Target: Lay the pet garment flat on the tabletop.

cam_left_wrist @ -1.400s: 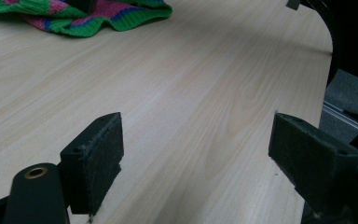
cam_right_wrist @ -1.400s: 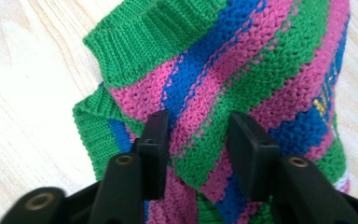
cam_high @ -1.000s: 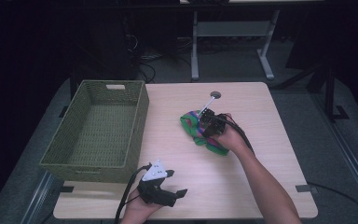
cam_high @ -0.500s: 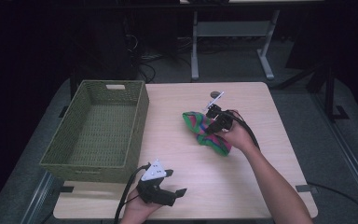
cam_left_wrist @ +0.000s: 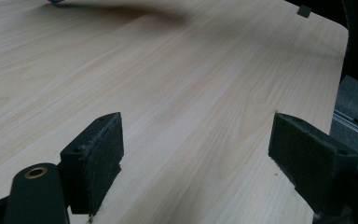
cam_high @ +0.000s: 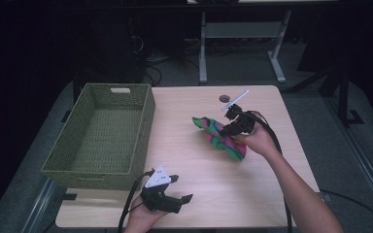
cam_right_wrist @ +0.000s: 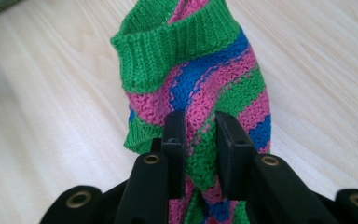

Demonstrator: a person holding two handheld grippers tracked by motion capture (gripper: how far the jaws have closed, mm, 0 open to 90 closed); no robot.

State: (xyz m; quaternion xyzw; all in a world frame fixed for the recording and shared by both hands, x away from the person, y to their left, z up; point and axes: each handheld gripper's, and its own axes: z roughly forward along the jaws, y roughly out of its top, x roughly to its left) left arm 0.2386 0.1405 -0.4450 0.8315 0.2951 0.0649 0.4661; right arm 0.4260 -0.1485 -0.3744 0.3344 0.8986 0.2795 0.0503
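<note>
My right claw is clamped on a knitted sock striped in green, pink and blue, a fold of the fabric squeezed between the two black jaws. I took it by a bunched middle part rather than by the ribbed green cuff, so the cuff stands free above the jaws and the rest hangs below them. In the high view the right claw holds the sock over the middle of the pale wooden desk; one end points toward the basket and the other droops near my hand. Whether that low end touches the wood I cannot tell. Gripping a soft thing at a gather like this gives the pads enough thickness to bite on, which I judge is why the jaws stand slightly apart instead of fully together.

The olive-green woven basket with a cut-out handle sits on the left part of the desk, open side up, well apart from the sock. I take it as the likely place for the sock, so the carry would go leftward across the wood and needs enough height to pass the rim.

My left claw waits at the near edge of the desk, just in front of the basket's corner. Its jaws are wide apart with nothing between them, and its own view looks along bare desk. Kept there, it stays out of the path to the basket.
</note>
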